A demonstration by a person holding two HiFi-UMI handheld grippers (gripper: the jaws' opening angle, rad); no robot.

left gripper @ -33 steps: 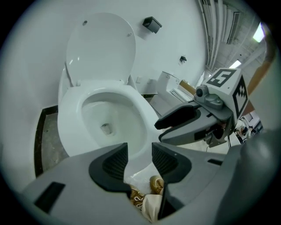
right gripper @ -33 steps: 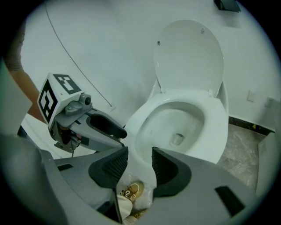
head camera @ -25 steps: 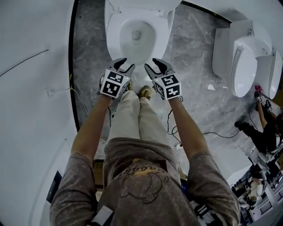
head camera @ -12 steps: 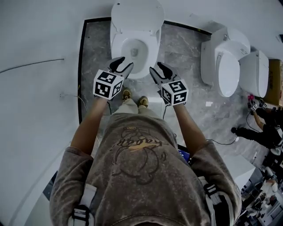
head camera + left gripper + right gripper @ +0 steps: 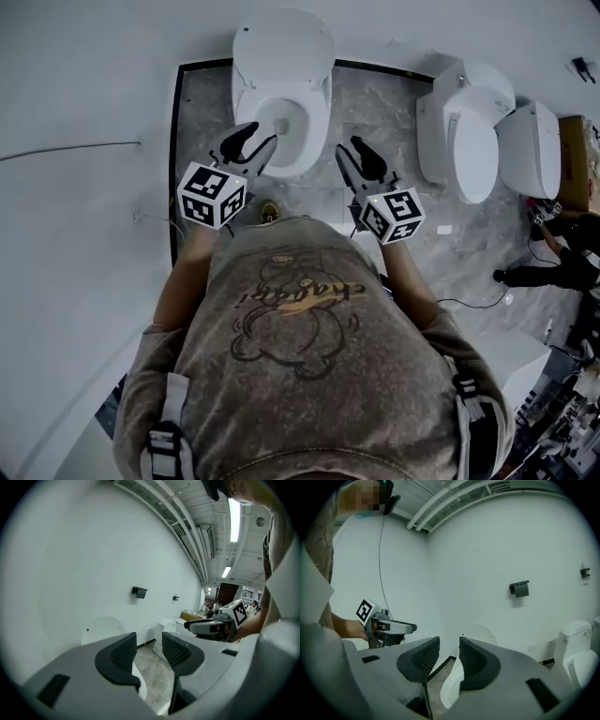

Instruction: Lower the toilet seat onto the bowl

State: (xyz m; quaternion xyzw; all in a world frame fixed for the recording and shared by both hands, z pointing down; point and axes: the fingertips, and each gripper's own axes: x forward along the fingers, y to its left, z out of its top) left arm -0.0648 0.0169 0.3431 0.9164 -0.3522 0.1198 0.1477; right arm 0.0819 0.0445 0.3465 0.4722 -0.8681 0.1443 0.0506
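**Both tools empty before the bowl, seat up at the wall**

The left tool hangs with its jaws partly apart and nothing between them. The right tool is closing its jaws, also on nothing. They sit one at each side of the front of the bowl. Beyond it the toilet seat stands raised against the wall, and I cannot tell seat from lid here. The best approach is probably to reach over the bowl and pinch the seat's upper edge with one tool. Then tip it forward and ease it down under control, so it does not slam.
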